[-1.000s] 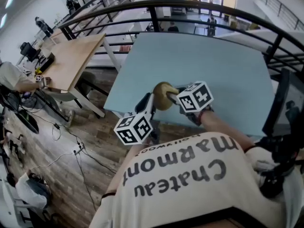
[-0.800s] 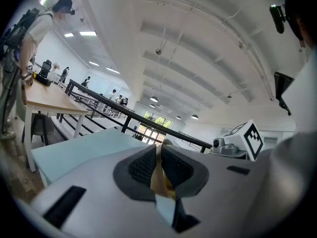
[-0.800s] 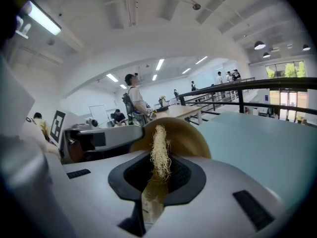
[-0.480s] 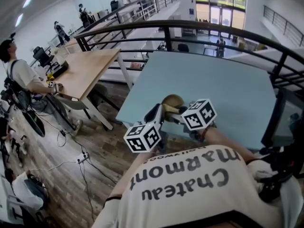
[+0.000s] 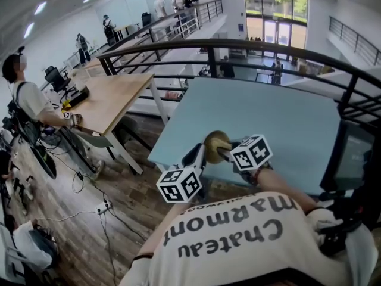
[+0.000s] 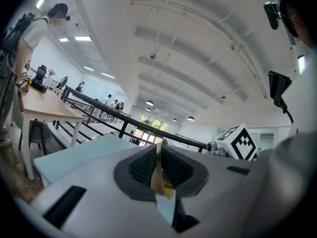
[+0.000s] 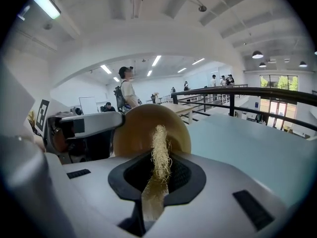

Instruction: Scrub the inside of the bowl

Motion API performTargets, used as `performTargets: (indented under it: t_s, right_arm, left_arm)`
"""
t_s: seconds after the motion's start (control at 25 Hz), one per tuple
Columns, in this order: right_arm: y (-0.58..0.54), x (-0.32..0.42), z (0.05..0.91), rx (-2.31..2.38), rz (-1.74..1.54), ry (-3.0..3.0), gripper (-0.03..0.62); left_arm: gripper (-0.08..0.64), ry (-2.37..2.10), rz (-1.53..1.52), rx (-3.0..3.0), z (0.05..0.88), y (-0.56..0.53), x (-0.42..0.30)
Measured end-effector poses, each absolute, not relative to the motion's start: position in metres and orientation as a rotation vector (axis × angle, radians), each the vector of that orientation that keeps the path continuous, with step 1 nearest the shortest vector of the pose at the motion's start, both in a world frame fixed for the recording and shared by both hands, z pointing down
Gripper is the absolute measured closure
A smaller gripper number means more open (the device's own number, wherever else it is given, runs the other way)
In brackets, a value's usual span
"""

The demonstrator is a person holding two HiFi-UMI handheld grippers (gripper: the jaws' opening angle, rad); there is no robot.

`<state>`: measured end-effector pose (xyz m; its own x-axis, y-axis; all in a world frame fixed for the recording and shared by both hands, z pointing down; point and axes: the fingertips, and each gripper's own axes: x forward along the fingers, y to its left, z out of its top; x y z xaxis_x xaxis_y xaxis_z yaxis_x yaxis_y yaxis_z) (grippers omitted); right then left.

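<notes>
My left tongs (image 5: 198,155), just closing, pinch the bowl (image 5: 214,142) by its thin rim (image 6: 158,175); it seems light and stiff. My right tongs (image 7: 161,166) clamp a soft scrubber (image 7: 159,143).

The bowl (image 5: 215,143) is tan, the table (image 5: 280,118) pale blue.

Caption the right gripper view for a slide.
Right gripper pinches a fibrous scrubber; left gripper holds the tan bowl beyond it.

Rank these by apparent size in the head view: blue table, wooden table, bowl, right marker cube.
1. Blue table.
2. Wooden table.
3. Right marker cube.
4. Bowl, partly hidden. The cube sits nearer the camera, so these two are unsure.
</notes>
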<state>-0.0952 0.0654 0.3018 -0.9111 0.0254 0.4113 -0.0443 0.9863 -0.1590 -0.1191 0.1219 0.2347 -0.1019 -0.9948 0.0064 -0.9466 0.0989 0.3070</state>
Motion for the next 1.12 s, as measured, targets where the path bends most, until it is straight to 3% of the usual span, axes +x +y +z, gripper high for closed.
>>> performTargets:
  t_s: [0.68,1.12]
  right_arm:
    - [0.118,-0.099,0.290,-0.247,0.294,-2.764,0.531]
    - [0.092,-0.089,0.311,-0.087,0.321,-2.711,0.531]
  left_arm:
    - [0.540,-2.161,-0.373,1.961,0.239,0.127,-0.117]
    - [0.540,-2.160,-0.350,1.981,0.239,0.129,-0.121]
